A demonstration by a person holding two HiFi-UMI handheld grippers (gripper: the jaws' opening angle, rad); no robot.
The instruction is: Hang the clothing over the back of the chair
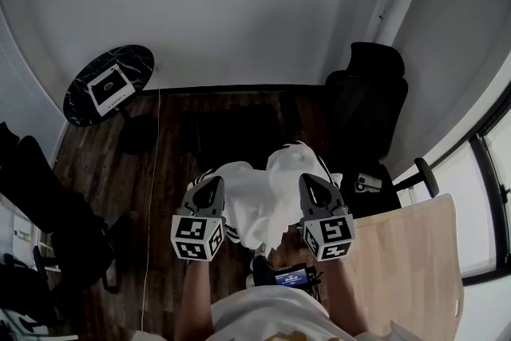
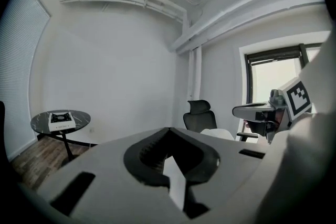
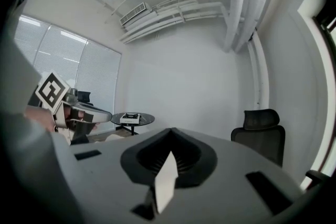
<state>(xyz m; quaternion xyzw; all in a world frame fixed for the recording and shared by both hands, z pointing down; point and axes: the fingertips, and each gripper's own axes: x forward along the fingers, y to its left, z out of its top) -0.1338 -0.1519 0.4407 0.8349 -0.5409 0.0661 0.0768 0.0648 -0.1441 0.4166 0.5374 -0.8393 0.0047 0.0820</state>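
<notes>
A white garment (image 1: 263,200) with black stripes hangs in the air between my two grippers, over the dark wood floor. My left gripper (image 1: 211,189) is shut on its left edge, and a sliver of white cloth (image 2: 176,181) shows between the closed jaws. My right gripper (image 1: 314,186) is shut on the right edge, with white cloth (image 3: 165,181) pinched in the same way. The black high-backed office chair (image 1: 369,104) stands ahead and to the right, beyond the garment. It also shows as the chair (image 2: 198,115) in the left gripper view and the chair (image 3: 260,136) in the right gripper view.
A round black side table (image 1: 136,60) carrying a white box (image 1: 109,85) stands at the far left by the wall. Another dark chair (image 1: 44,200) is at my left. A light wooden desk (image 1: 407,259) lies close on the right, under the window.
</notes>
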